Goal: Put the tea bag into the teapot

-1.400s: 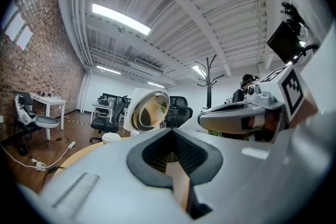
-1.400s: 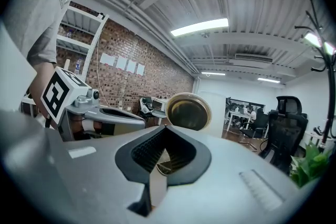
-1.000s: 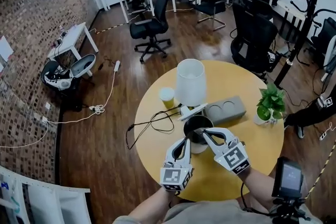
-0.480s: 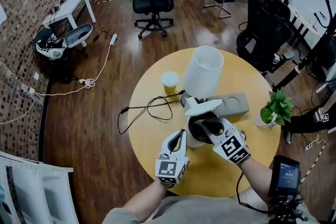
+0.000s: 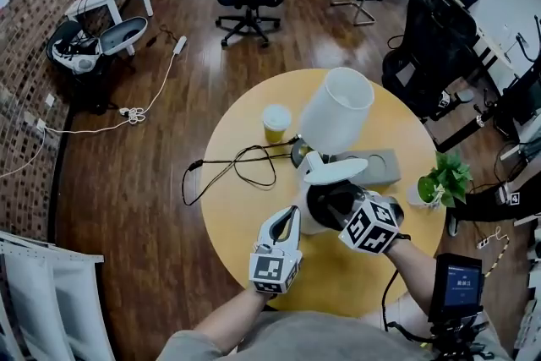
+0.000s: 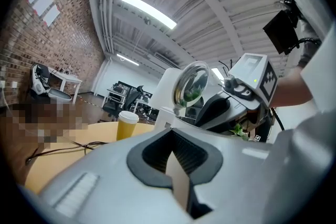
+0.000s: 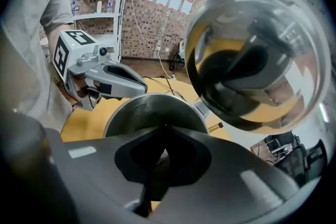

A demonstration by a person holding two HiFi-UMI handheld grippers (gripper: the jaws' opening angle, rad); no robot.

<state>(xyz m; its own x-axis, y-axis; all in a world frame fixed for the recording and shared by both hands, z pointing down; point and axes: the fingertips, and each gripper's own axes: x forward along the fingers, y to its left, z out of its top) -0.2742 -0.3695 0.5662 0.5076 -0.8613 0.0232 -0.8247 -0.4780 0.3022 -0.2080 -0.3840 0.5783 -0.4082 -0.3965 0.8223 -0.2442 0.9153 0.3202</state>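
The teapot (image 5: 310,216) stands near the middle of the round yellow table (image 5: 245,216), its white lid (image 5: 336,171) hinged up. My right gripper (image 5: 335,199) hangs over the dark opening, jaws shut on a small dark brownish thing that looks like the tea bag (image 7: 159,182). In the right gripper view the pot's metal inside (image 7: 152,110) lies just below the right gripper (image 7: 160,157), and the lid's mirrored underside (image 7: 252,55) is above right. My left gripper (image 5: 289,216) sits just left of the pot, shut on a thin pale paper strip (image 6: 178,176).
A white lamp shade (image 5: 338,107) leans behind the pot, with a grey box (image 5: 378,166) to its right. A yellow cup (image 5: 275,123), a looping black cable (image 5: 241,169) and a small potted plant (image 5: 441,180) are also on the table. Office chairs stand beyond.
My right gripper has moved from the pot's right side to over its opening. The left gripper has drawn back a little toward me.
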